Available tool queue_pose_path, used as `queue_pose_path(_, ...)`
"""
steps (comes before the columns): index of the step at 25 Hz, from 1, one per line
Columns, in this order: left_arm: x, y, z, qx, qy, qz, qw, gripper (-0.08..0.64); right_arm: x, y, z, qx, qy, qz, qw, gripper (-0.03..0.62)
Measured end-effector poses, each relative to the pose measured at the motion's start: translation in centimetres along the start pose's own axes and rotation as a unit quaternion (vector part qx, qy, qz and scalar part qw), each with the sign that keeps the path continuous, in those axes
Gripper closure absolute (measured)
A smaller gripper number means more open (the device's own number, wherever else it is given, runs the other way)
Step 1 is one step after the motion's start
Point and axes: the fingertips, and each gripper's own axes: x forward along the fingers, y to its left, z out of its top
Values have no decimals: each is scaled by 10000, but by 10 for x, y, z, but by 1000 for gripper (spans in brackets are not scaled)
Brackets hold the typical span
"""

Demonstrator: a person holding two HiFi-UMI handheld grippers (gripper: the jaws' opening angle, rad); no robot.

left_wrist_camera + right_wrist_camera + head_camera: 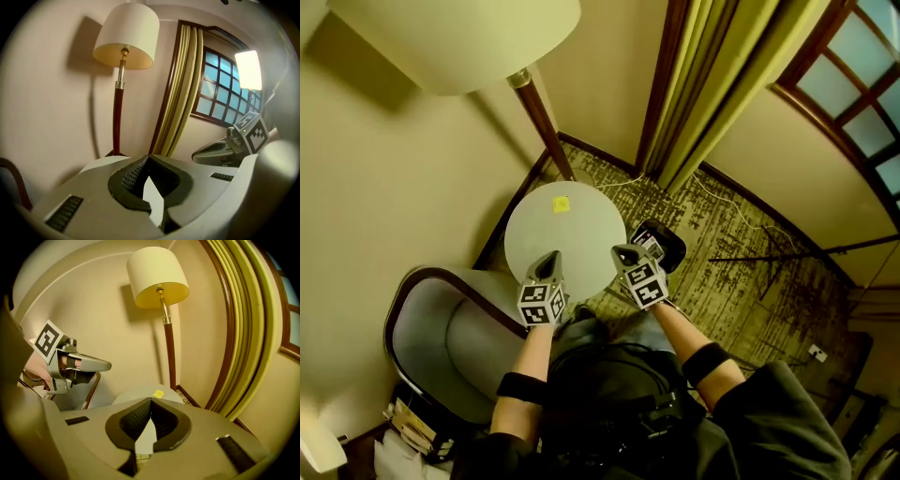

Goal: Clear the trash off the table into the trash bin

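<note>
A small yellow scrap of paper lies on the far part of the round white table; the right gripper view shows the scrap just past my jaws. My left gripper hovers over the table's near edge, shut with nothing in it. Beside it my right gripper is likewise shut and empty. A black trash bin stands on the carpet right of the table, partly hidden behind the right gripper. In the left gripper view my left gripper has its jaws together, and the right gripper shows at the right.
A grey armchair with a dark wood rim stands close at the table's left. A floor lamp rises behind the table by the wall. Yellow curtains hang at the back right, and a white cable runs over the patterned carpet.
</note>
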Motion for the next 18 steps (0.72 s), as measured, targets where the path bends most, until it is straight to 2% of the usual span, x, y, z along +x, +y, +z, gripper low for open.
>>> queue_pose_path(4,-14,23,-8,-37,5,225,9997,560,12,20,5,-141,82,185,9997,592)
queue_pose_path(9,-23,36,-20,29,27,252,9997,560,26,39,7,-351,202,297,9987,592)
queue_pose_path(13,-9,46,-28,118,86,294,9995,560,52,35,5,-564,364,382,9970,591)
queue_pose_path(15,-5,49,-33,86,115,303,9994,560,65,35,4,-766,491,429,9949,564)
queue_pose_path(18,-6,55,-43,-7,126,346,9993,560,89,40,-3,-1328,697,510,9874,557)
